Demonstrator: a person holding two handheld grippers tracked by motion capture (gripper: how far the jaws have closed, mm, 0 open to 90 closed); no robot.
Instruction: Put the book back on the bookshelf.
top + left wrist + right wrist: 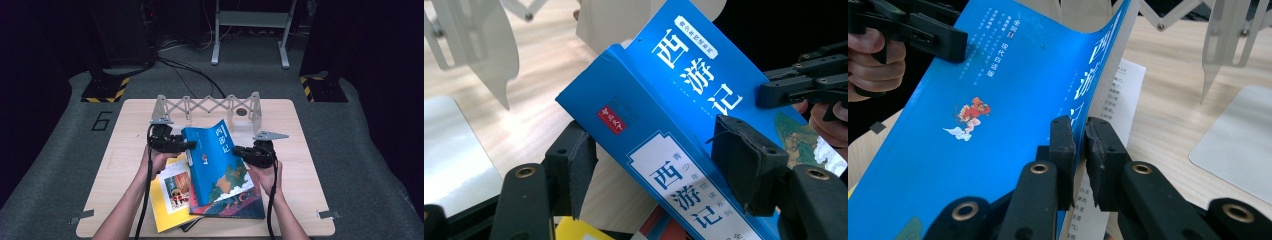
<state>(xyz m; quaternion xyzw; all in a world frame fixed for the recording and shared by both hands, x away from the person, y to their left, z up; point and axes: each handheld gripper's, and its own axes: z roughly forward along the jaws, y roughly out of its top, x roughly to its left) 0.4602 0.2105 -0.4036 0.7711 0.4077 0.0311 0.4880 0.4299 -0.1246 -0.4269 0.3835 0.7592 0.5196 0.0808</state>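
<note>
At the wooden table (125, 150), I lift a blue book (217, 160) off a small stack, holding it tilted between my two grippers, its spine toward my left and its top edge raised toward the folding white rack (207, 107) at the far side. My right gripper (239, 150) is clamped on the front cover near its free edge; in the right gripper view the jaws sit tight on either side of the thin blue board, with printed pages showing just behind it. My left gripper (189, 145) stands at the spine side with its jaws spread wide and the book's spine (664, 170) lying between them, the pads apparently not pressing on it. Below the lifted book lie a yellow book (167, 200) and a darker picture book (235, 205), both flat on the table. As I judge it, the step in hand is raising this book to stand it in the rack, and doing it well means closing the left jaws squarely across the spine before taking any more weight, since the right grip holds the cover alone and the pages could sag or the cover crease. I would then keep both hands level and move slowly toward the rack.
</note>
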